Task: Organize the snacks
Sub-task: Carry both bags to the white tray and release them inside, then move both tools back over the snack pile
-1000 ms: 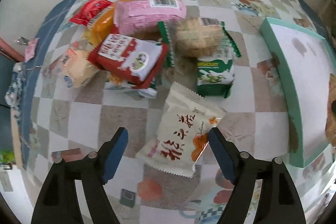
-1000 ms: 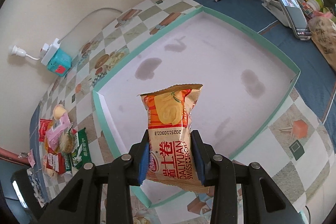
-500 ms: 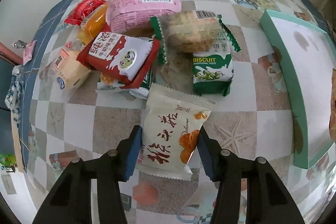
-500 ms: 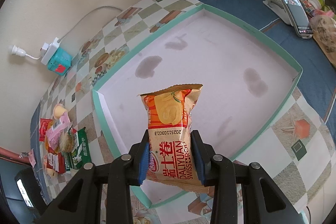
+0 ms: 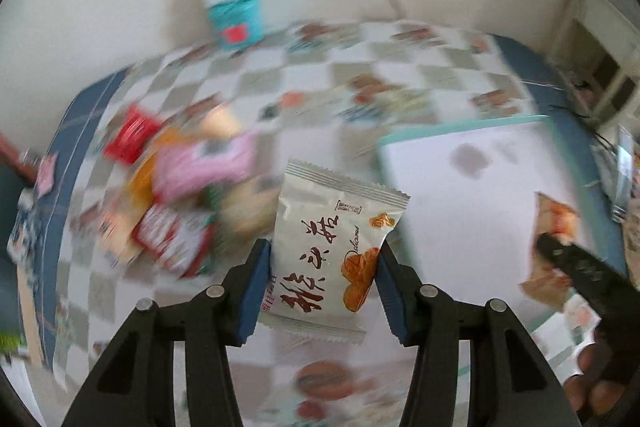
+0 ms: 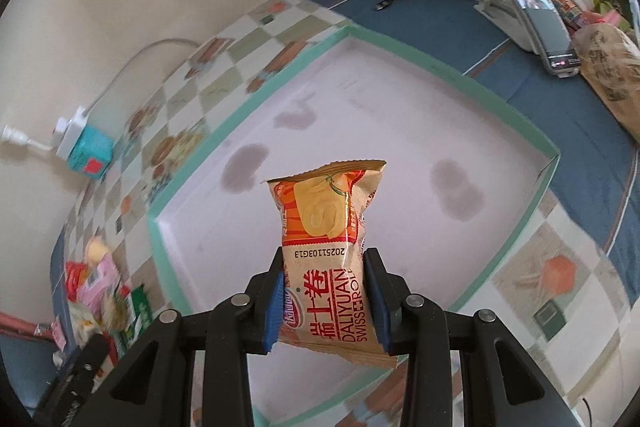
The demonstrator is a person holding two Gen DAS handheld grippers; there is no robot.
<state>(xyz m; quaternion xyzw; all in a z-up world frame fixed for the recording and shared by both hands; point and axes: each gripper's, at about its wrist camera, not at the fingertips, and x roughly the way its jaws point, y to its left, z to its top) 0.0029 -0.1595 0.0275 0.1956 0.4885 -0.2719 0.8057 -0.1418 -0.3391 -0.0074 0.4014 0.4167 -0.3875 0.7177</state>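
My left gripper (image 5: 322, 285) is shut on a white snack packet with red characters (image 5: 328, 247) and holds it above the table. The snack pile (image 5: 176, 199) lies blurred to its left. My right gripper (image 6: 324, 301) is shut on an orange Swiss roll packet (image 6: 326, 255) and holds it over the near part of the green-rimmed white tray (image 6: 520, 131). The tray (image 5: 456, 129) also shows at the right of the left wrist view, with the right gripper's packet (image 5: 554, 227) over it. The pile (image 6: 104, 291) shows at the lower left of the right wrist view.
A teal box with a power plug (image 6: 86, 153) stands by the wall. A phone on a stand (image 6: 532, 15), cables and a brown bag (image 6: 608, 71) lie on the blue cloth beyond the tray. The checked tablecloth (image 6: 560, 291) surrounds the tray.
My left gripper has lifted the white packet off the table and swung up and toward the tray; its view is blurred. My right gripper holds its packet almost still over the tray.
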